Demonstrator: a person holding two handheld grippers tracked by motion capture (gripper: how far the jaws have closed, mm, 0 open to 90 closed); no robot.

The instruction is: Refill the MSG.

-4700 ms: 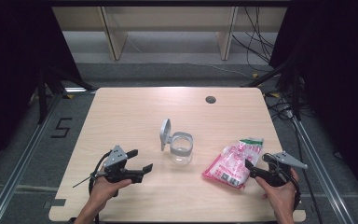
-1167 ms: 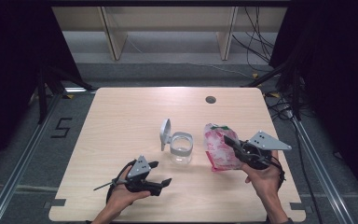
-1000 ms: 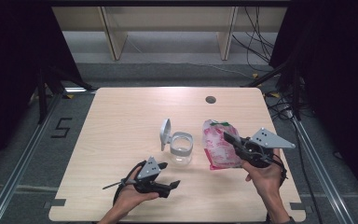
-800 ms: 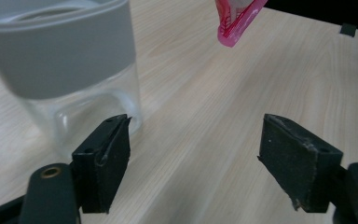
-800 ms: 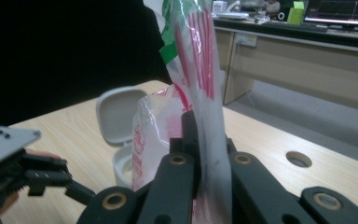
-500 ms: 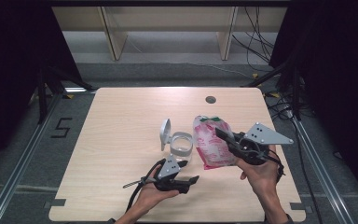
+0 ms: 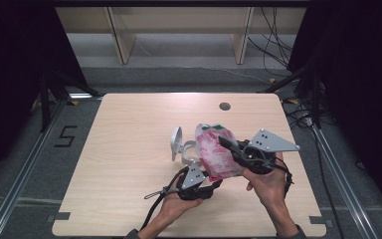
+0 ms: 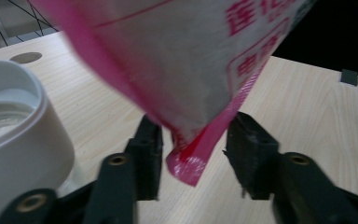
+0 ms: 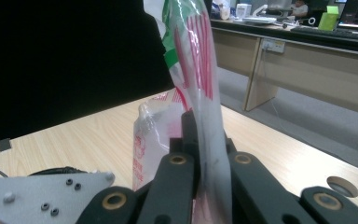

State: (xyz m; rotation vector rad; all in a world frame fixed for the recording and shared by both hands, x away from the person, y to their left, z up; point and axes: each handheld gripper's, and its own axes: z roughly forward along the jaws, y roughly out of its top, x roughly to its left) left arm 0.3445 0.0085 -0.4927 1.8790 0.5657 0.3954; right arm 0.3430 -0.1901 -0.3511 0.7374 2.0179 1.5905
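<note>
A pink and white printed plastic bag (image 7: 215,154) hangs upright in the air over the table's middle, with my right gripper (image 7: 228,144) shut on its upper right side. In the right gripper view the jaws (image 9: 205,135) pinch the thin bag film (image 9: 196,51). My left gripper (image 7: 213,185) sits low under the bag. Its jaws (image 8: 193,144) stand open with the bag's bottom corner (image 8: 186,163) hanging between them, untouched. A clear container (image 7: 186,152) with a white rim (image 8: 14,135) and a raised lid (image 7: 176,142) stands just left of the bag.
The light wooden table (image 7: 129,149) has a round cable hole (image 7: 224,106) near its far edge. Wooden shelving legs (image 7: 119,35) stand beyond the table. Metal floor rails (image 7: 25,174) run along both sides.
My right gripper has lifted the bag off the table and carried it left toward the container. My left gripper has slid right, and its jaws now straddle the bag's lower corner.
</note>
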